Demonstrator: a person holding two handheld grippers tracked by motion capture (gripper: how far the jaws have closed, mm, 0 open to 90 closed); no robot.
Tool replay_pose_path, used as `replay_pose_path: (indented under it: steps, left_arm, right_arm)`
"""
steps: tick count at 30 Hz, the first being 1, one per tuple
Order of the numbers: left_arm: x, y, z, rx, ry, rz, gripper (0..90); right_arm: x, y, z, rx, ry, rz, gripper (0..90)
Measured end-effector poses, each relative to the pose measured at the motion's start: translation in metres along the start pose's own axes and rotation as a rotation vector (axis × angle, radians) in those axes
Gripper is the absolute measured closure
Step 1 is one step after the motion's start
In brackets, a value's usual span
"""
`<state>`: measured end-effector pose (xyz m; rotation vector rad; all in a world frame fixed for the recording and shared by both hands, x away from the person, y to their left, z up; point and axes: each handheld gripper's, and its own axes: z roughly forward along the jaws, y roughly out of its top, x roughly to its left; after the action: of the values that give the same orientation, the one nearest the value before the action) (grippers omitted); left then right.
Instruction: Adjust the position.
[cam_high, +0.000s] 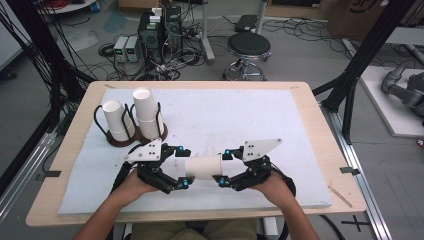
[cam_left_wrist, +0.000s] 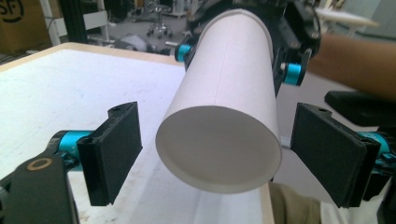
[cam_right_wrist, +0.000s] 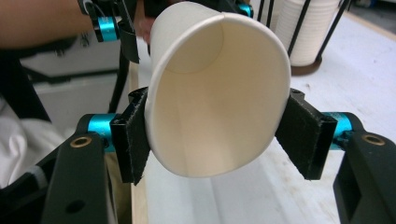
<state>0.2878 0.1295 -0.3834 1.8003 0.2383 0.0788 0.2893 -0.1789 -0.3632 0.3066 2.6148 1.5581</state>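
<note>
**Ana:** White paper cup (cam_high: 204, 167) lying on its side in the air over the bench (cam_high: 310, 125), stretched between two tools. What is on its left?

**Ben:** The left hand-held gripper (cam_high: 183, 167). Its black pads (cam_left_wrist: 116, 149) stand clear of the cup's closed base on both sides, so it is released, with the cup's base between the jaws but untouched.

**Ana:** And to the right?

**Ben:** The right hand-held gripper (cam_high: 224, 168) is clenched on the cup's open rim; its pads (cam_right_wrist: 133, 140) press both sides and squeeze the mouth into an oval.

**Ana:** Anything beyond them?

**Ben:** Past the left hand-held gripper, two wire holders (cam_high: 125, 127) stand on the white sheet, each with stacked cups (cam_high: 146, 112).
</note>
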Motion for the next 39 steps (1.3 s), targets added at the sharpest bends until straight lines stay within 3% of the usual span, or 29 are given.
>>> replay_pose_path:
  steps: [12, 13, 15, 17, 27, 39]
  left_arm:
    - [-0.002, 0.011, 0.01, 0.133, -0.011, 0.071, 16.7]
    - [-0.001, 0.013, 0.011, 0.156, -0.014, 0.082, 16.9]
    - [0.0, 0.016, 0.014, 0.2, -0.02, 0.093, 17.2]
    - [0.001, 0.018, 0.017, 0.244, -0.019, 0.103, 17.7]
    - [0.001, 0.018, 0.027, 0.345, -0.038, 0.12, 18.7]
    - [0.0, 0.011, 0.043, 0.421, -0.057, 0.121, 21.9]
  right_arm:
    - [-0.003, 0.041, 0.003, 0.28, 0.0, -0.105, 32.4]
    - [-0.001, 0.047, 0.006, 0.323, -0.001, -0.127, 32.4]
    - [-0.001, 0.05, 0.008, 0.341, 0.003, -0.136, 32.3]
    - [0.001, 0.056, 0.014, 0.398, 0.002, -0.156, 32.2]
    - [0.0, 0.058, 0.028, 0.485, 0.005, -0.184, 31.8]
    - [0.004, 0.062, 0.038, 0.591, 0.009, -0.198, 31.2]
